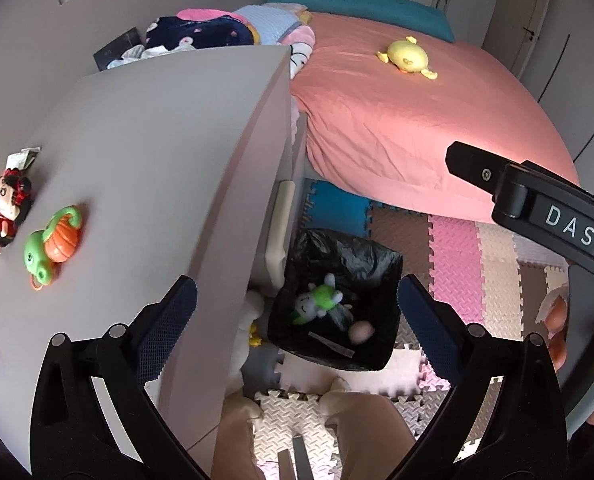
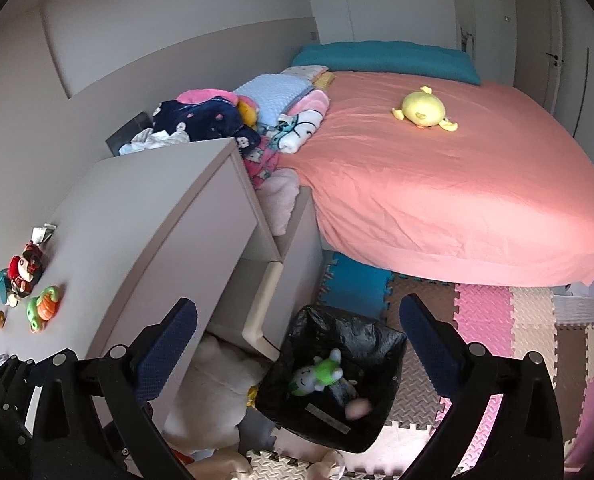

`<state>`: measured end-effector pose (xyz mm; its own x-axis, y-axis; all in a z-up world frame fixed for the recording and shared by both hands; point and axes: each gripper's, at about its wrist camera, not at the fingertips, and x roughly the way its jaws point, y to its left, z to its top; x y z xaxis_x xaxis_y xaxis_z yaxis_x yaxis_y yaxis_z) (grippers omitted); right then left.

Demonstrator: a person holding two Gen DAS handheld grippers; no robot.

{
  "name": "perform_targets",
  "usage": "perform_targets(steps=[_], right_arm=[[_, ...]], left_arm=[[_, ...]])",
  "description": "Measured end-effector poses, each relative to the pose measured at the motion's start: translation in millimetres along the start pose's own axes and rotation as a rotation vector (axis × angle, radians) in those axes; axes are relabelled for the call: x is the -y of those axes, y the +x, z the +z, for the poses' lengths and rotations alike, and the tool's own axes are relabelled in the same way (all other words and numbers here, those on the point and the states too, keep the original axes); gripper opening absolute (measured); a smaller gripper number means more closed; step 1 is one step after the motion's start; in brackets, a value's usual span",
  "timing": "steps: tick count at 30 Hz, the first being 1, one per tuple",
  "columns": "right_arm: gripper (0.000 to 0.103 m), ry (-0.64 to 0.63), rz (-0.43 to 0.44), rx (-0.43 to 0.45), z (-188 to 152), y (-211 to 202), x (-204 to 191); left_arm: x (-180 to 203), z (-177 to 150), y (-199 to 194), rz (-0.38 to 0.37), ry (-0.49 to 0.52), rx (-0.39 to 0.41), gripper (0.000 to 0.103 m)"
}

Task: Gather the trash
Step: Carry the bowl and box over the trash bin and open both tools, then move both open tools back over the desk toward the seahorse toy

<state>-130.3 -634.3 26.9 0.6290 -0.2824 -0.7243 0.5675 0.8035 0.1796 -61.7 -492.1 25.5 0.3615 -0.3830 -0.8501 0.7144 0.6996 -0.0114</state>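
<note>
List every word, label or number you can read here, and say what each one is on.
"DAS": white letters on the black body of the right hand-held gripper, left wrist view.
Strip of paper in the bin: any print is too blurred to read.
Dark box behind the desk: no legible text.
Nothing else readable.

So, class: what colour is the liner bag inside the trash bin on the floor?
Black. The liner bag shows best in the right wrist view.
</note>
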Motion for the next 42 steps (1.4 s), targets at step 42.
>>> perform_targets(steps=[42], right_arm=[[0.089, -0.733, 0.319, -0.161, -38.9, 16.6, -315.7]], left_arm=[[-310.9, -129.9, -105.8, 0.276, -0.577, 0.013, 0.097]])
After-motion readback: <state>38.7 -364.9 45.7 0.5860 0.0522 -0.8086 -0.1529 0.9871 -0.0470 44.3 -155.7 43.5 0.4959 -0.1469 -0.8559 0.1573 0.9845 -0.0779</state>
